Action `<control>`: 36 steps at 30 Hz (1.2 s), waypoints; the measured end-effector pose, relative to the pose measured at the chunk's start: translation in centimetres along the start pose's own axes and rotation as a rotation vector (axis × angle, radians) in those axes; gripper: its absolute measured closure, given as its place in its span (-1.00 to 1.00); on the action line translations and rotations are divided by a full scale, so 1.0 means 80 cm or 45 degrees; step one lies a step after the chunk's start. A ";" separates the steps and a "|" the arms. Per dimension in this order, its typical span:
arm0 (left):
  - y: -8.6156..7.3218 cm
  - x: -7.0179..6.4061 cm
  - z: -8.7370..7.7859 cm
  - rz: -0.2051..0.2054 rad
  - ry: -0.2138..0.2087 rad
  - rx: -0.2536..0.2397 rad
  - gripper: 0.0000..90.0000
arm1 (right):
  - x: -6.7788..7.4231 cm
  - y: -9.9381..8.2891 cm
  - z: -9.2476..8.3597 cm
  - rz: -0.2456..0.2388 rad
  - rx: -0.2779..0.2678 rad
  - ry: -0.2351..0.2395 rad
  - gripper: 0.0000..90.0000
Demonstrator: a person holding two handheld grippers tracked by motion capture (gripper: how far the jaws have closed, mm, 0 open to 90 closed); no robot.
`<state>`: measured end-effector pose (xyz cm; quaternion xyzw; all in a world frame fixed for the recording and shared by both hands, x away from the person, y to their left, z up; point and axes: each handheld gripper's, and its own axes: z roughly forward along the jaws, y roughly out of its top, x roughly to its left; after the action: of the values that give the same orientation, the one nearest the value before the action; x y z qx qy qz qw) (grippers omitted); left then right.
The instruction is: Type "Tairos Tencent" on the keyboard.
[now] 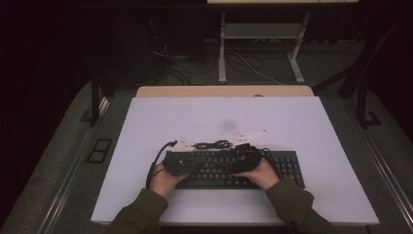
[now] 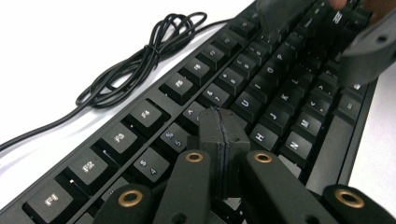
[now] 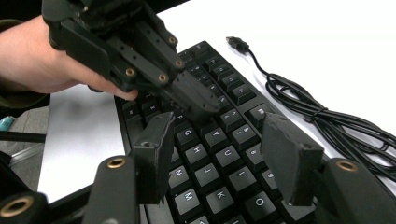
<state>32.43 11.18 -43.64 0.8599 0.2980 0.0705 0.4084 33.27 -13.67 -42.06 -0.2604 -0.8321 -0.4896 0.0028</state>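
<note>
A black keyboard (image 1: 287, 165) lies across the near part of the white board, also seen in the left gripper view (image 2: 140, 116) and the right gripper view (image 3: 219, 154). Its coiled black cable (image 1: 212, 145) rests just behind it. My left gripper (image 2: 223, 122) is shut with nothing between its pads. Its tip sits at the keys near T and Y, and I cannot tell whether it presses one. The right gripper view shows the left gripper (image 3: 198, 100) from the front. My right gripper (image 3: 219, 130) stands open over the G, H, Y, U keys, with its fingers apart above them.
The white board (image 1: 302, 122) covers a wooden table. Two small white cards (image 1: 251, 135) lie behind the keyboard. The cable's USB plug (image 3: 237, 44) lies loose on the board. A metal frame and floor cables stand beyond the table's far edge.
</note>
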 end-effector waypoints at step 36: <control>-0.017 -0.002 -0.047 -0.034 -0.025 -0.170 -0.22 | -0.017 -0.025 -0.059 0.042 -0.158 -0.117 -0.53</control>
<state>30.29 14.27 -42.16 0.8274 0.2999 0.0763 0.4687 32.35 -18.89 -41.58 -0.2960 -0.7951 -0.5276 -0.0434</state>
